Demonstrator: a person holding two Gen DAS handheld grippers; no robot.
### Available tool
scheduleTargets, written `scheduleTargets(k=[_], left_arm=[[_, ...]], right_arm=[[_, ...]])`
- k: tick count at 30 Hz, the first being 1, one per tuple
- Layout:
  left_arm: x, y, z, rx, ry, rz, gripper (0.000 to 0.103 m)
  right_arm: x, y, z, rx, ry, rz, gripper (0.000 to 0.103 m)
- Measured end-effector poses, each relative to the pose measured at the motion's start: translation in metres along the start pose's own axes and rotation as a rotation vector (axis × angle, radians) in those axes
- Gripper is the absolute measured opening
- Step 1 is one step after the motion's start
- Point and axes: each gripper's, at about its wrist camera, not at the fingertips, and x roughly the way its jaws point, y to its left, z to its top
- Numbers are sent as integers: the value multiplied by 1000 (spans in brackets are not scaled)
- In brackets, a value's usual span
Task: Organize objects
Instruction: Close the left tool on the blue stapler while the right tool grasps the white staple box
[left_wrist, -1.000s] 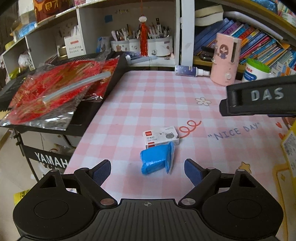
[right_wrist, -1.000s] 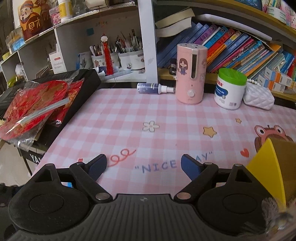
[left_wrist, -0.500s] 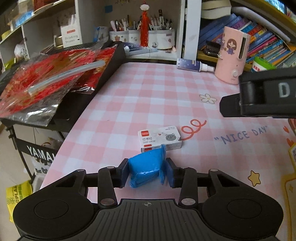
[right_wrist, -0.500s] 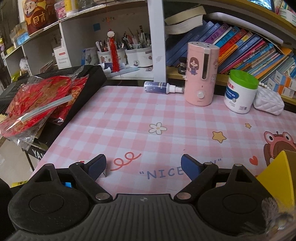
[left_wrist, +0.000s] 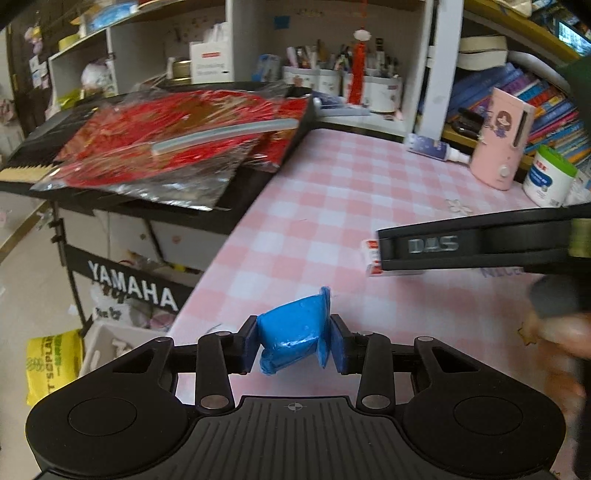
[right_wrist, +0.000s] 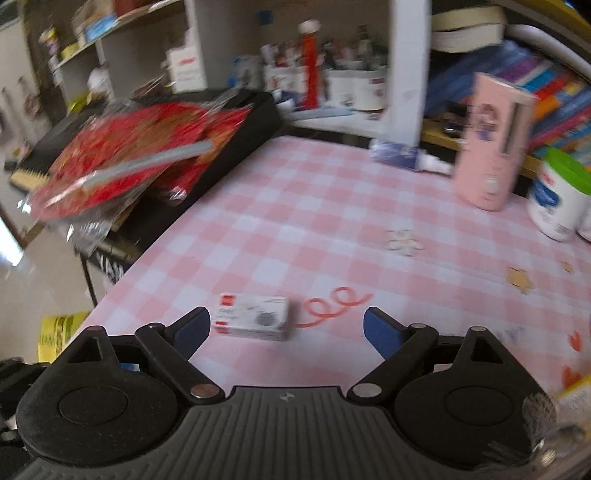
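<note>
On the pink checked table (left_wrist: 332, 206), the left gripper (left_wrist: 293, 345) clamps a blue packet (left_wrist: 293, 338); the right gripper (right_wrist: 286, 326) is opening around a small box (right_wrist: 253, 321).

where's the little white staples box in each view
Left wrist: small white box at right of centre, mostly hidden behind the right gripper's black finger.
Right wrist: lower centre, just ahead of the open fingers, nearer the left one.
Shared landmark: pink humidifier.
</note>
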Motion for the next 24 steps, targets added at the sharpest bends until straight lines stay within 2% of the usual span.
scheduleTargets(k=[7,10,12,17,24], left_arm=[[-7,10,1,-16,-6,17,37],[-10,13,0,-19,-8,21,37],[-11,13,0,-20,-7,21,37],[-18,7,3,-7,-29,0,37],[-42,-6,3,27,-78,-67,36]], right_arm=[[39,14,4,-30,59,6,87],[42,14,0,-37,50,0,71],[40,16,-3,-58,28,4,54],[29,13,-3,-74,12,0,54],[-36,-2,-9,-12,-67,-36,54]])
